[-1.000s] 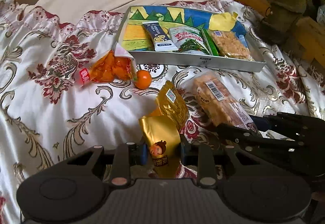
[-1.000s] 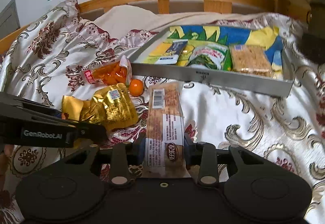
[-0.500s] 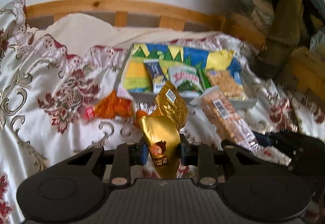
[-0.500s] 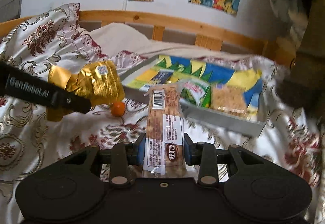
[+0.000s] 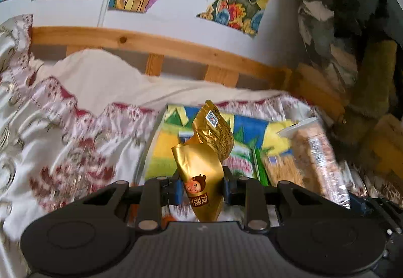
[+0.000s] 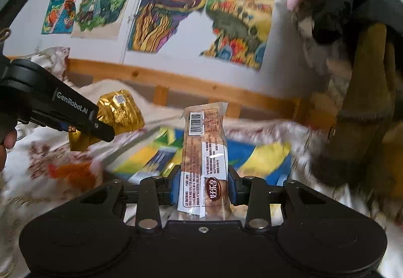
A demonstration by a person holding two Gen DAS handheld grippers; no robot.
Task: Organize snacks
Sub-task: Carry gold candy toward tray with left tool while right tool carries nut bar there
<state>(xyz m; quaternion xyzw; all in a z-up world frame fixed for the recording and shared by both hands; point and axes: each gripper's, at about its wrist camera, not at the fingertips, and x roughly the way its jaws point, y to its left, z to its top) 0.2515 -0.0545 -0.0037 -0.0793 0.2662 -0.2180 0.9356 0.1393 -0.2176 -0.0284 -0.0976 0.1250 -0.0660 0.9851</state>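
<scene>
Clamping gold packet (image 5: 201, 172) in left tongs (image 5: 201, 189), long cracker pack (image 6: 204, 159) in right tongs (image 6: 204, 188).

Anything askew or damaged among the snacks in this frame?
Only the gold snack packet in the left gripper: it is crumpled and folded over above the jaws. The clear-wrapped bar in the right gripper stands straight.
</scene>
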